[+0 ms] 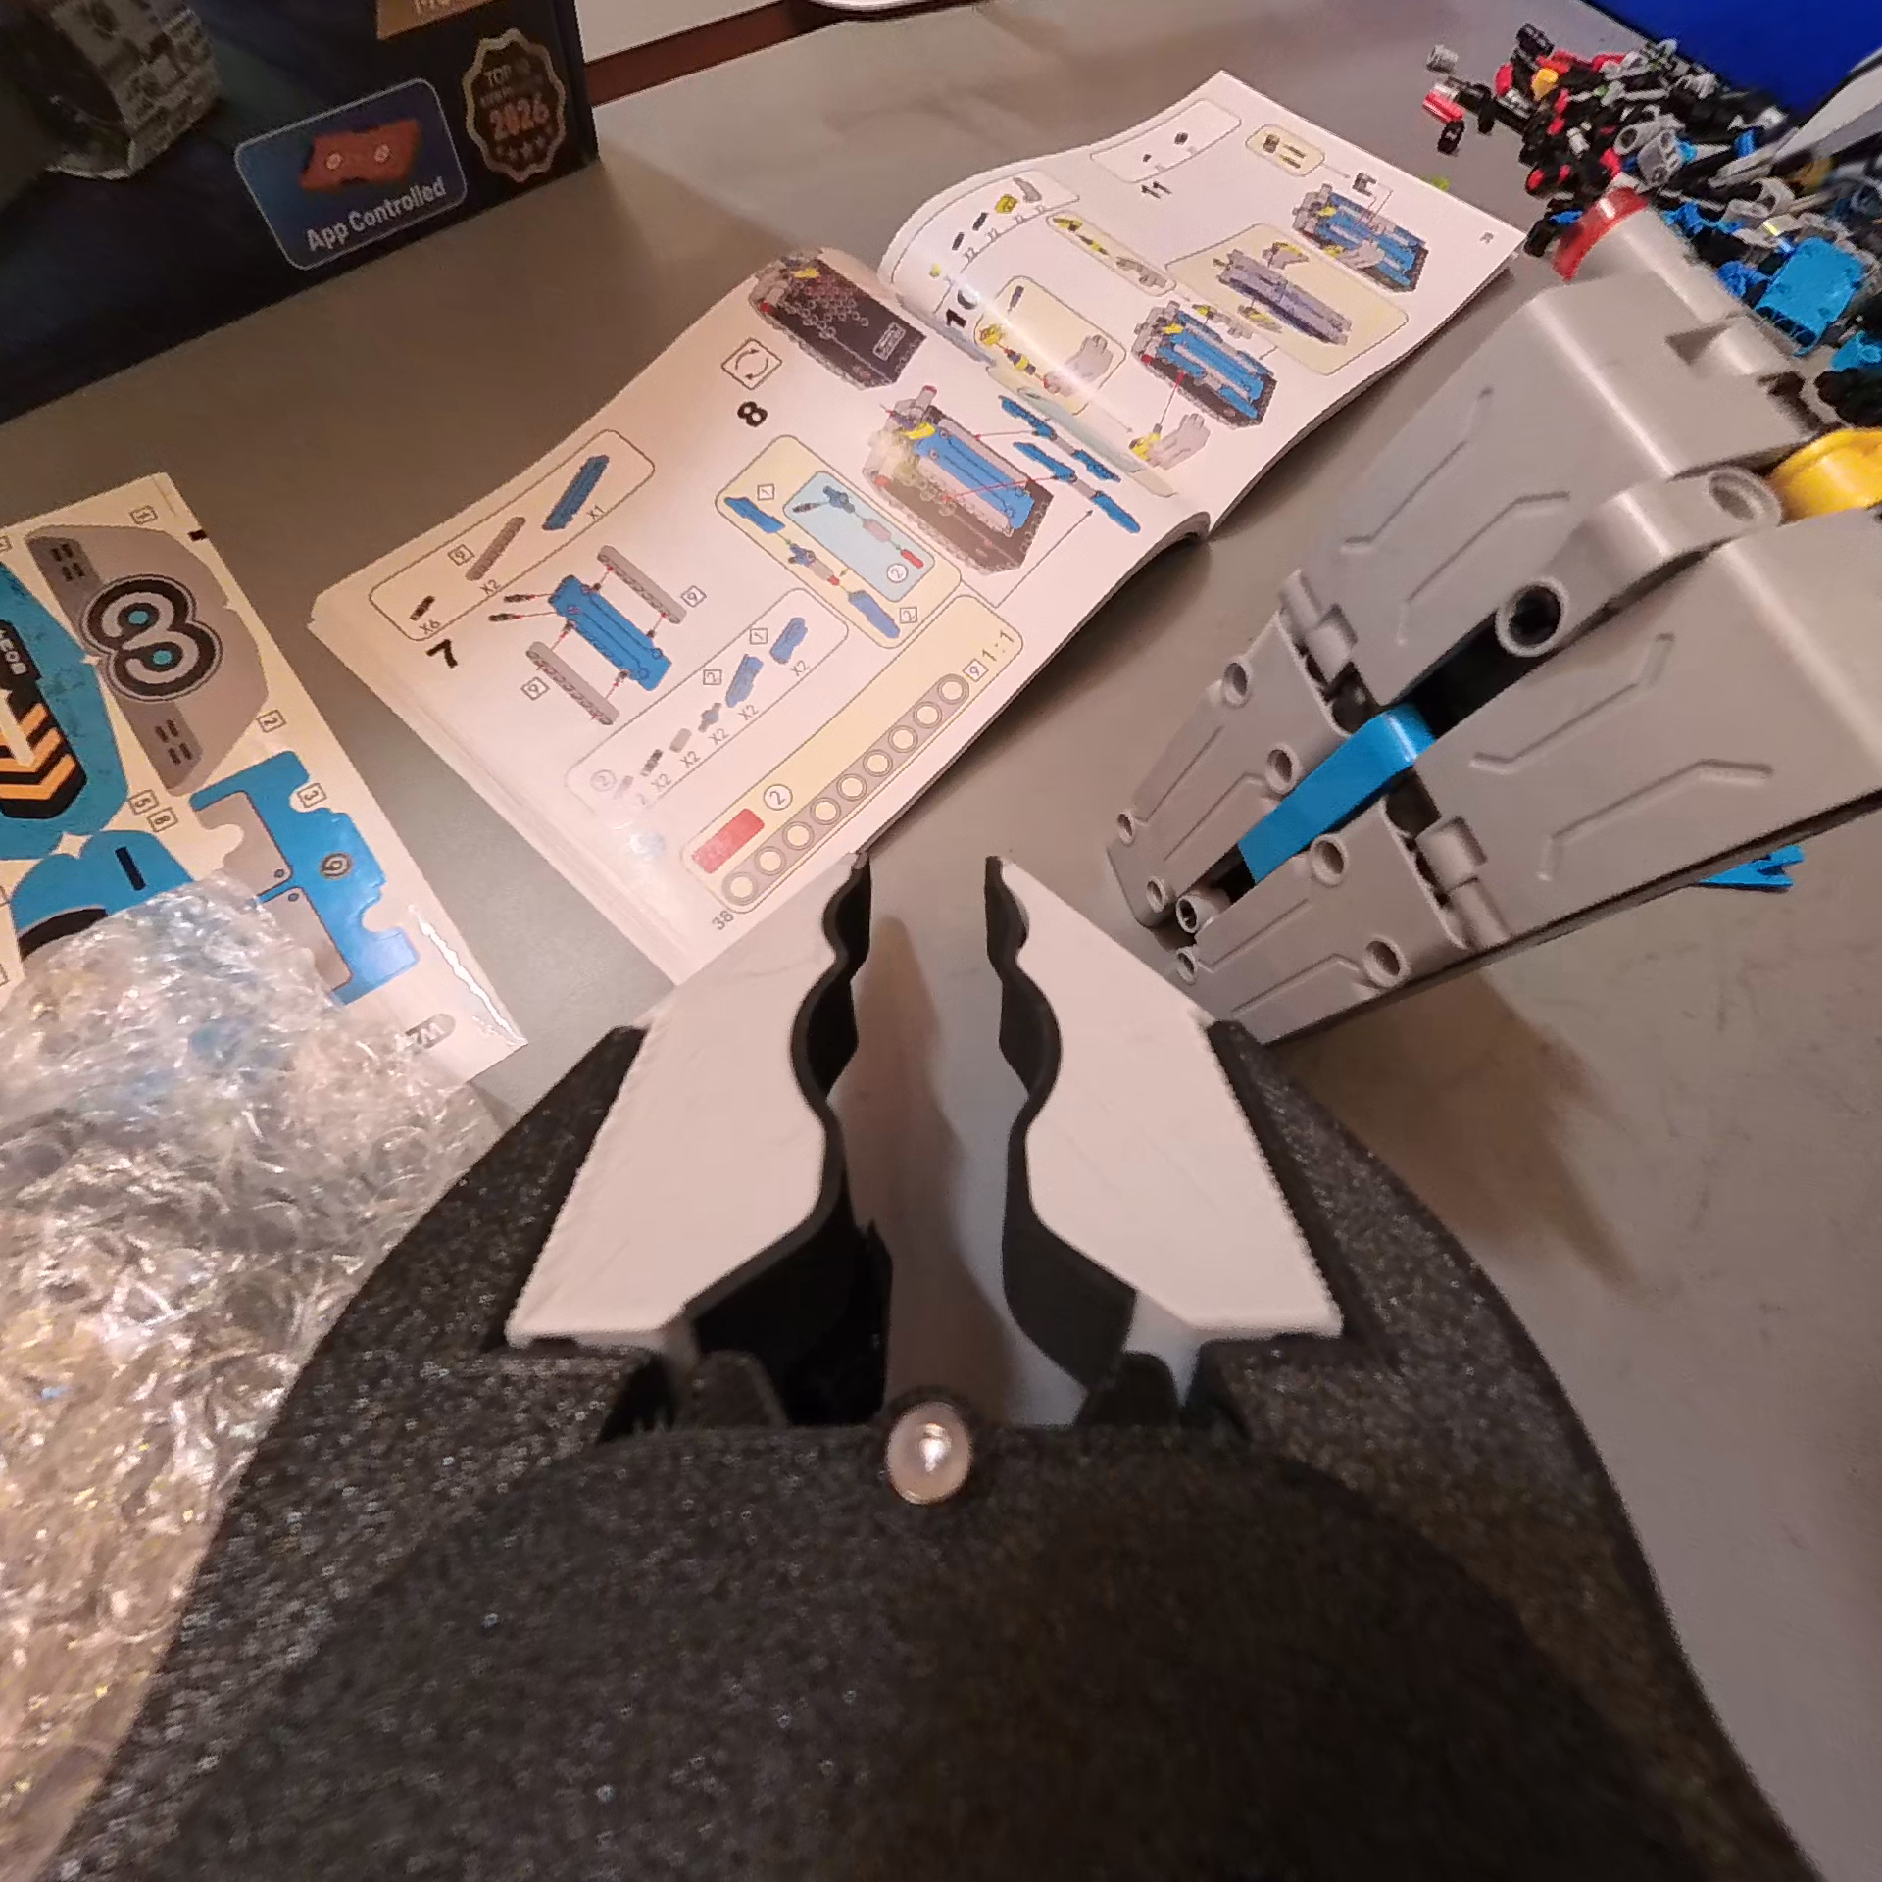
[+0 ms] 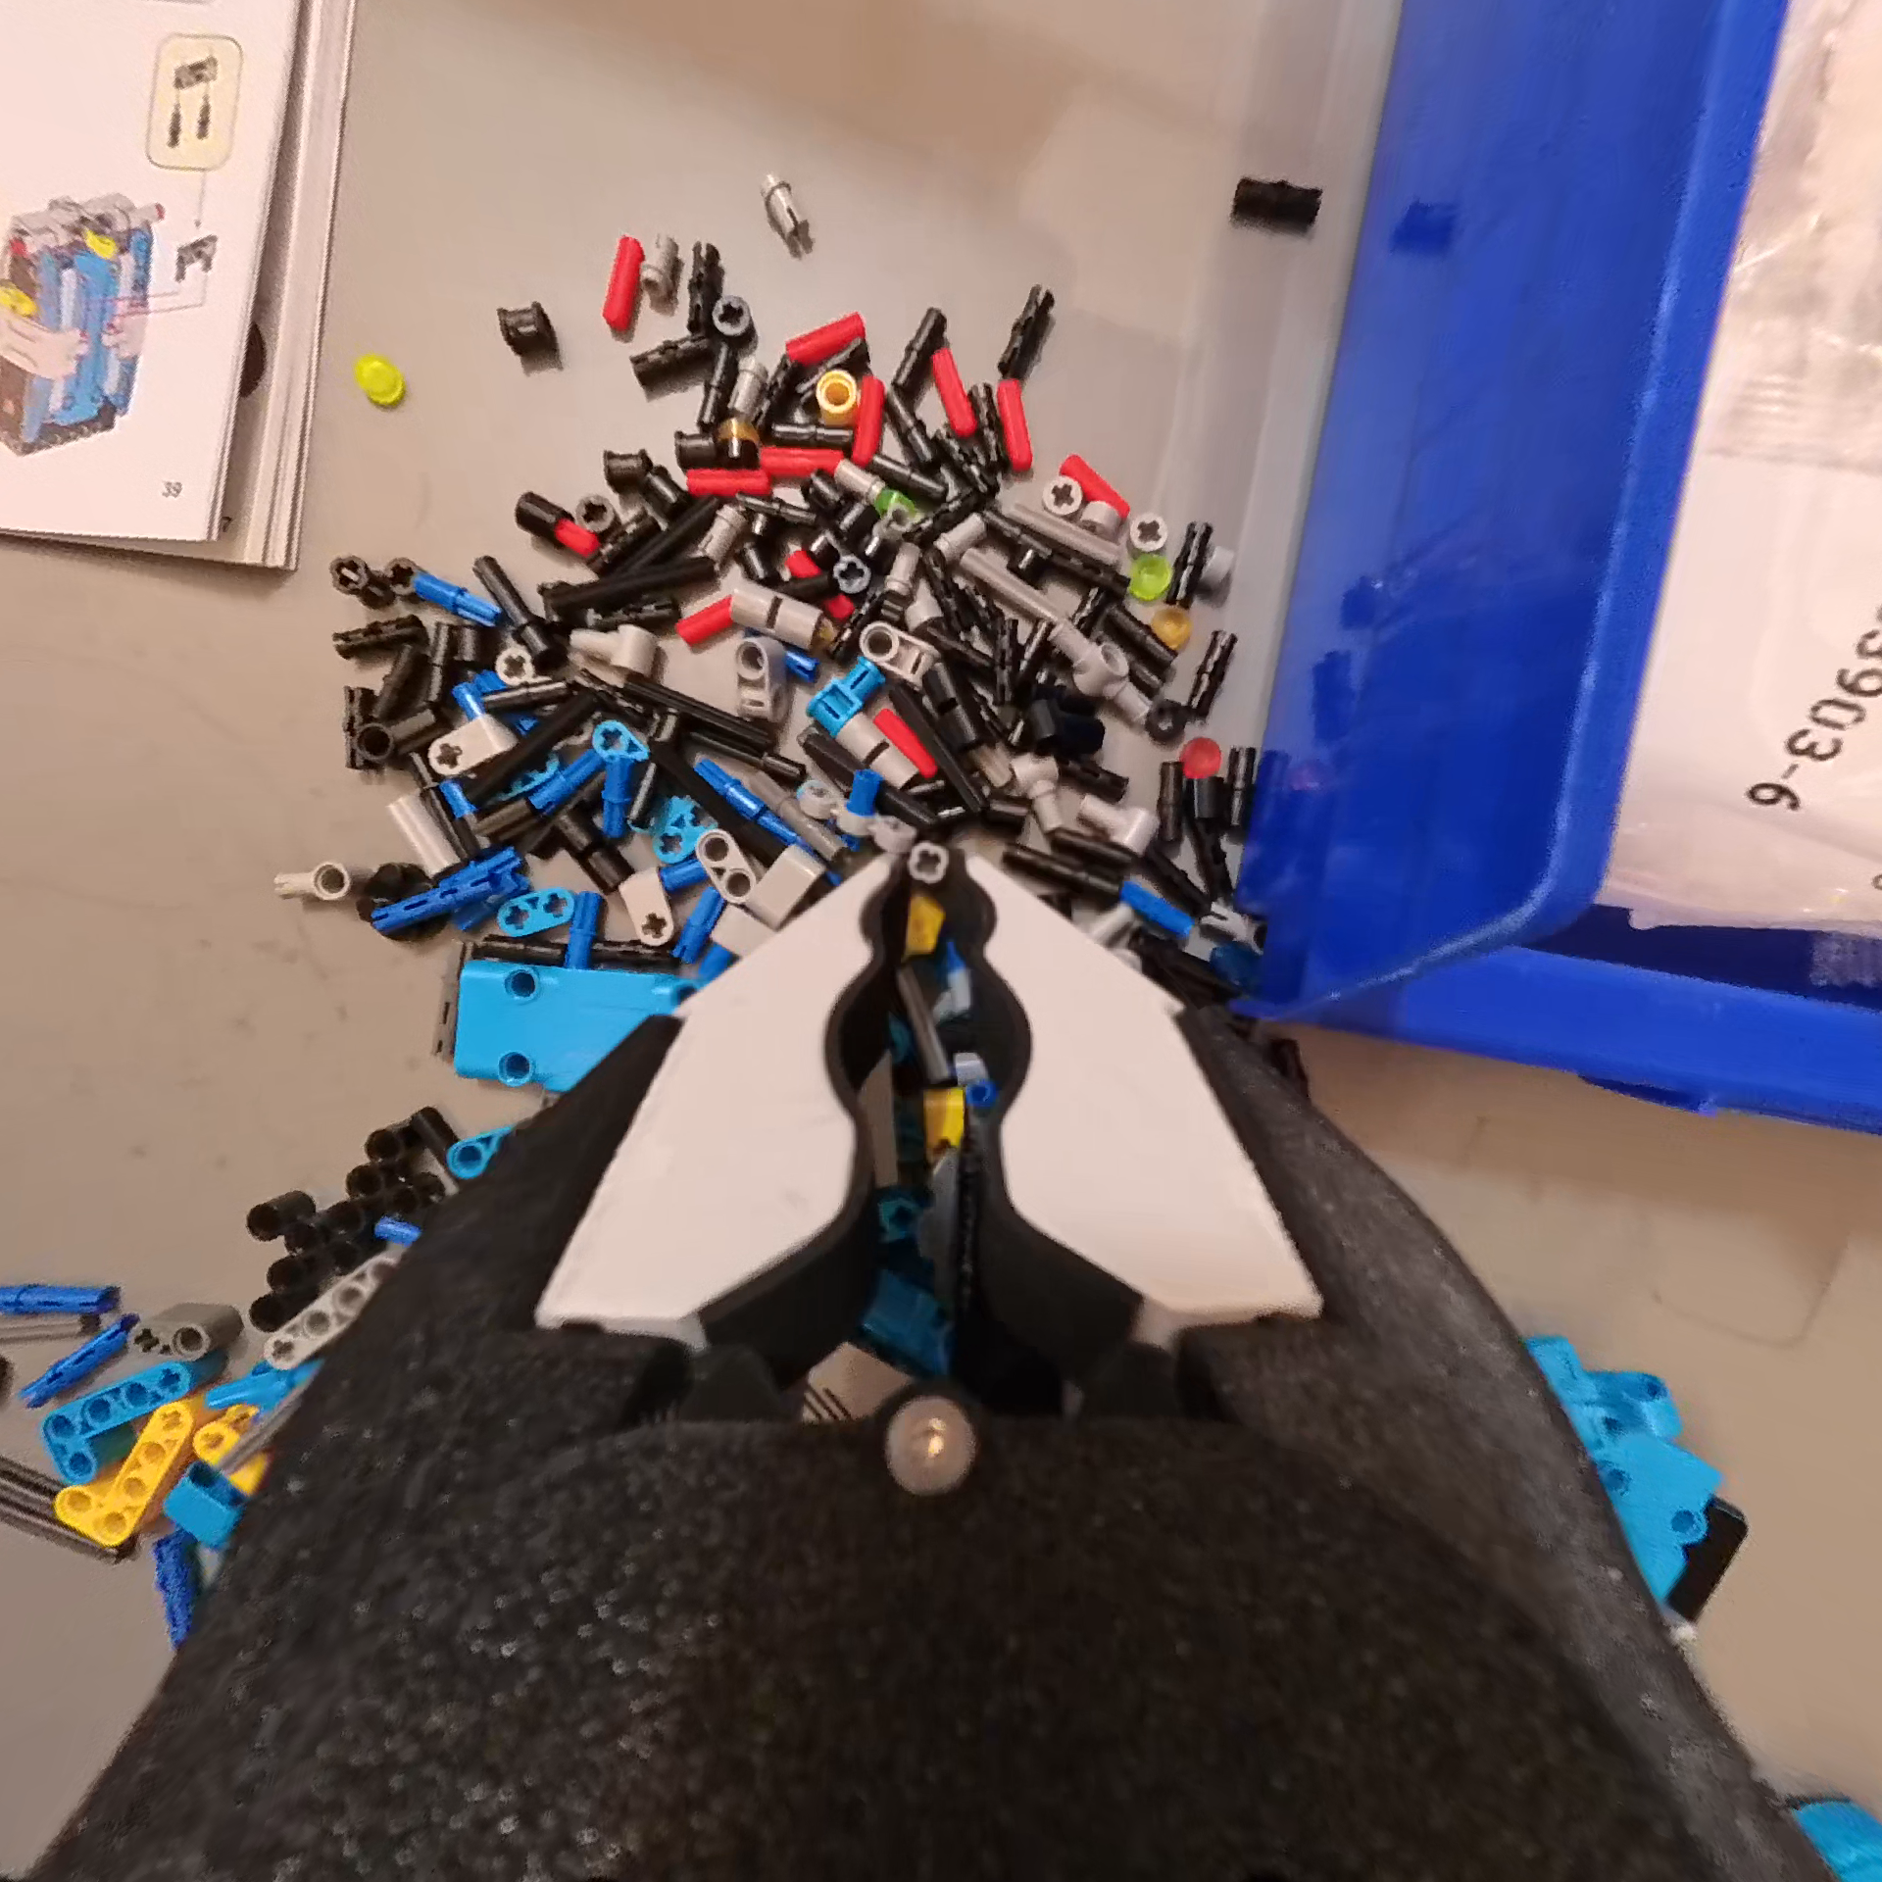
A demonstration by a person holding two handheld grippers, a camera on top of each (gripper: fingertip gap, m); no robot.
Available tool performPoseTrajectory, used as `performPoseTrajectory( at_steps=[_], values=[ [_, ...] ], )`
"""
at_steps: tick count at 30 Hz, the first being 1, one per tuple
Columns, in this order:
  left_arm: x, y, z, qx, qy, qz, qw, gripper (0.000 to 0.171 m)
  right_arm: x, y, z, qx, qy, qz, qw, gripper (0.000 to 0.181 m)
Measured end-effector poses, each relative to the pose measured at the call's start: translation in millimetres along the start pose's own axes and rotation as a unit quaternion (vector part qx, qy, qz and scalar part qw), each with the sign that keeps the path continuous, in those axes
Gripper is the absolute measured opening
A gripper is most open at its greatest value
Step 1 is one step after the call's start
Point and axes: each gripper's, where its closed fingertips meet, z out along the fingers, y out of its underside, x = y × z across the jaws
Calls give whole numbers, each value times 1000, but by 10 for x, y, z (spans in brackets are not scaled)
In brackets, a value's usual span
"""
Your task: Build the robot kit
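Note:
My left gripper is open and empty, held just above the grey table. Its tips are over the near edge of an open instruction booklet. A grey brick-built assembly with a blue beam in its slot lies close to the right of the fingers, apart from them. My right gripper is shut on a small grey piece with a cross-shaped hole, pinched at the very tips. It hangs over a pile of small black, red, blue and grey pins and connectors.
A sticker sheet and bubble wrap lie left of the left gripper, with a dark box behind. A blue bin holding a plastic bag stands right of the pile. A light blue panel and a yellow beam lie nearby. My right fingertips sit around 45 cm from my left ones.

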Motion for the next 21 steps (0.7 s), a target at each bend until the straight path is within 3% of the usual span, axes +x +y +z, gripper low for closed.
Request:
performPoseTrajectory(
  at_steps=[5,8,11,16,18,21],
  values=[
    [-1,1,1,0,0,0,1000,22,-57,-149,-198,36,6,-13,999,7],
    [0,-1,-1,0,0,0,1000,22,-237,-230,-292,55,-28,-17,998,7],
    [-1,-4,-5,2,-1,1,1000,22,-699,-262,-391,61,-111,-58,990,7],
    [-16,-28,-25,11,-5,-2,1000,21,-1909,-42,-430,47,-224,-222,948,7],
    [-21,-27,-25,11,-3,-6,1000,22,-2224,105,-370,27,-236,-268,934,7],
    [-31,-40,-39,16,-5,-9,1000,21,-2392,235,-275,0,-212,-310,927,7]
  ],
)
